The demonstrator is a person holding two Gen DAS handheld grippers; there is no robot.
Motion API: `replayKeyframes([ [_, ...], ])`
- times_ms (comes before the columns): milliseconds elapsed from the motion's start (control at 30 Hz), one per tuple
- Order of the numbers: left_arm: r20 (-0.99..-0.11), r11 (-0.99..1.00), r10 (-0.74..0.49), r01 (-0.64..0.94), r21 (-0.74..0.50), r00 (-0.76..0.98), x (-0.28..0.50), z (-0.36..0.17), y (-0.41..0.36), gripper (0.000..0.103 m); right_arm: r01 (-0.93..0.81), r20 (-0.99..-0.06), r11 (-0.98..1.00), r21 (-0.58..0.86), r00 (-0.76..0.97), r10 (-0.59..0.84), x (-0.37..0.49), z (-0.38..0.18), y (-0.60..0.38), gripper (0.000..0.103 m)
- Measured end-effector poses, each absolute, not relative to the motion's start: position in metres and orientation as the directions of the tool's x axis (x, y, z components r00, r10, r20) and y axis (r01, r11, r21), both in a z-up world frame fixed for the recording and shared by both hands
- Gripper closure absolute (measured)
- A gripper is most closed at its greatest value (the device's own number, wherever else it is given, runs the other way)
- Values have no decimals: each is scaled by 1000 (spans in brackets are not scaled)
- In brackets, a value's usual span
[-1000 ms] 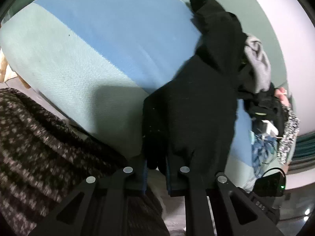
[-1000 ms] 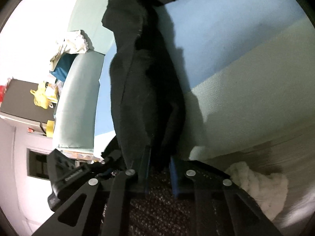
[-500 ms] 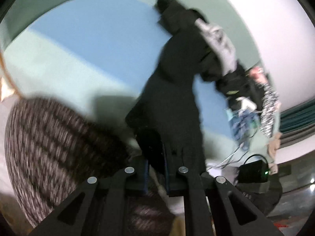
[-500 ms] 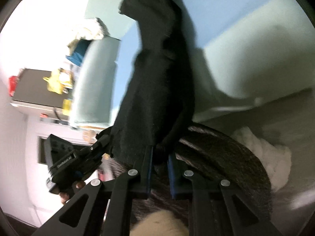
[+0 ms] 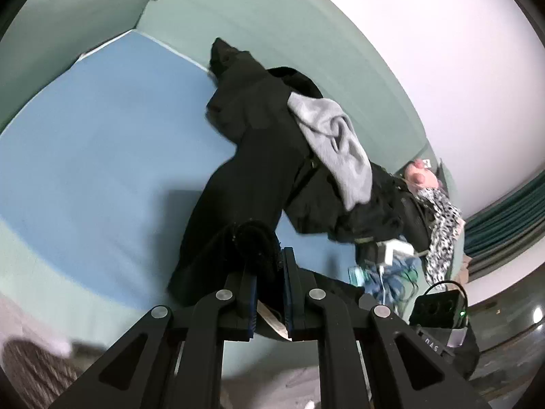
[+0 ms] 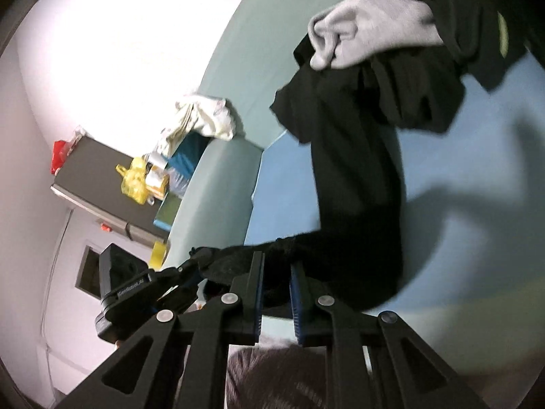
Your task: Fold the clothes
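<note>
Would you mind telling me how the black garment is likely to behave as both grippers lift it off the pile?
The black garment will probably stay floppy: it sags in folds between the left gripper and the right gripper. It may drag the grey garment along, since that lies draped across it. It looks fairly thick, so likely not slippery.

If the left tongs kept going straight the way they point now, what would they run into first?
The black garment itself: the left tongs are shut on its edge and the cloth stretches ahead of them. Beyond it probably the blue bed sheet, though depth is hard to judge.
</note>
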State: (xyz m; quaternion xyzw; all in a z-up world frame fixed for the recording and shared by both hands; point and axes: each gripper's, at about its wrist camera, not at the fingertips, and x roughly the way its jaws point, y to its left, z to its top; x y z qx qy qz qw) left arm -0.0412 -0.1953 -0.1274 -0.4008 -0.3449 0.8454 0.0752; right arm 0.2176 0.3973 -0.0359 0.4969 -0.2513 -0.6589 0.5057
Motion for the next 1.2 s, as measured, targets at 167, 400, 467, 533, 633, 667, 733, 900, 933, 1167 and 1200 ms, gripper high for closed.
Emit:
replayKeyframes([
  [167,-648,-755,397,169,-633,-650,-122,-135,-197,91,415,-445,-413,810,-22,-895,157,-35,363,88],
  [400,-686,-762,396,199,-616,-610,-226,-169,-204,91,400,-512,-493,773,-67,-857,71,-59,313,90],
  [467,-695,-765,380,216,-607,-611,-249,-186,-205,91,401,-541,-523,752,-78,-837,49,-73,299,90],
  [533,-699,-759,369,235,-607,-613,-266,-203,-206,91,403,-583,-563,721,-87,-808,34,-90,285,90],
  [633,-698,-737,371,263,-622,-613,-282,-231,-208,91,424,-623,-601,677,-103,-775,27,-108,271,90],
  [667,-690,-711,378,285,-643,-617,-285,-241,-212,91,440,-630,-608,661,-114,-768,27,-110,268,90],
  [733,-674,-663,391,317,-679,-627,-287,-250,-218,87,473,-637,-612,633,-130,-760,31,-109,264,89],
  [900,-566,-602,420,248,-759,-709,-277,-229,-226,52,470,-624,-611,637,-151,-766,36,-102,274,68],
  [933,-547,-609,411,227,-760,-730,-271,-220,-227,39,460,-617,-617,639,-171,-768,38,-95,282,60],
  [1167,-573,-847,258,103,-521,-778,-215,-164,-210,26,566,-508,-546,618,-243,-827,88,-47,327,30],
  [1200,-597,-872,240,100,-479,-765,-207,-165,-205,26,586,-507,-533,610,-229,-831,100,-48,331,33],
])
